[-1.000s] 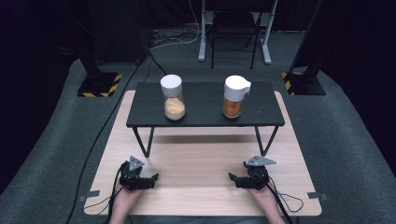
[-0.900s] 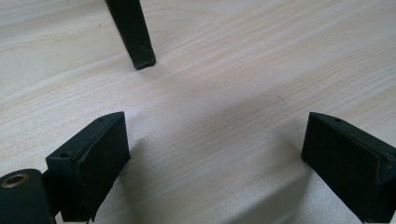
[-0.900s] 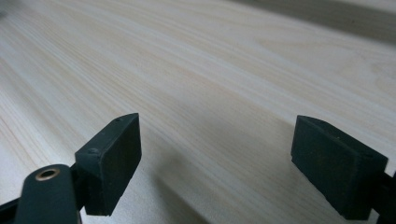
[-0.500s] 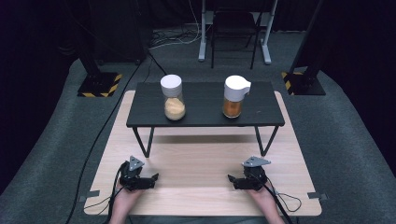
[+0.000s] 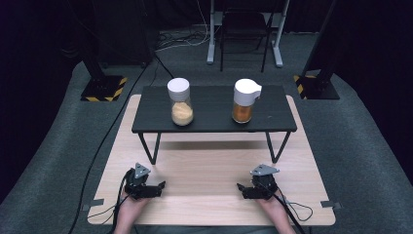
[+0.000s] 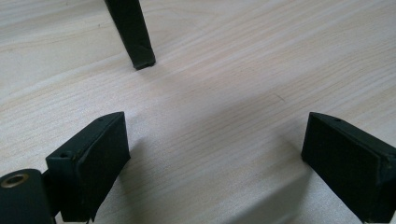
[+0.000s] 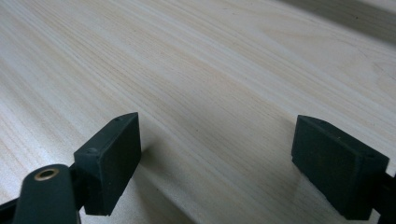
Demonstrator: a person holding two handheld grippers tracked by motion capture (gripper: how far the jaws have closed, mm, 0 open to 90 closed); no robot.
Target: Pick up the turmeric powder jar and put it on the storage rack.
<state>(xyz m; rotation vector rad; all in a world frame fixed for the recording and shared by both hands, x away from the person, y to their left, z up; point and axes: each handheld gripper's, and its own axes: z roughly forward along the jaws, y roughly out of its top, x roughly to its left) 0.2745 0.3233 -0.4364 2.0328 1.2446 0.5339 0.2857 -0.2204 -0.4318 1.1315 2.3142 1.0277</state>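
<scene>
resting on the near part of the wooden table (image 5: 209,165), the left gripper (image 5: 158,186) and the right gripper (image 5: 242,188) are held low, tips turned toward each other. both sets of jaws are spread wide with nothing between them, bare wood grain being seen across the gap in the left gripper view (image 6: 215,154) and the right gripper view (image 7: 217,158).

two jars are placed on the black raised shelf (image 5: 214,124) at the far side, well apart from both tools: a round jar with pale contents (image 5: 180,102) on the left and a spouted jar with orange contents (image 5: 243,101) on the right. both are upright, long axes vertical. the pale jar lies far and slightly right of the left gripper; the orange jar lies almost straight ahead of the right gripper. each jar is thus nearer to the hand on its own side. a forward, rising reach with level jaws is judged to be needed. one shelf leg (image 6: 130,32) is seen just ahead of the left gripper.
</scene>
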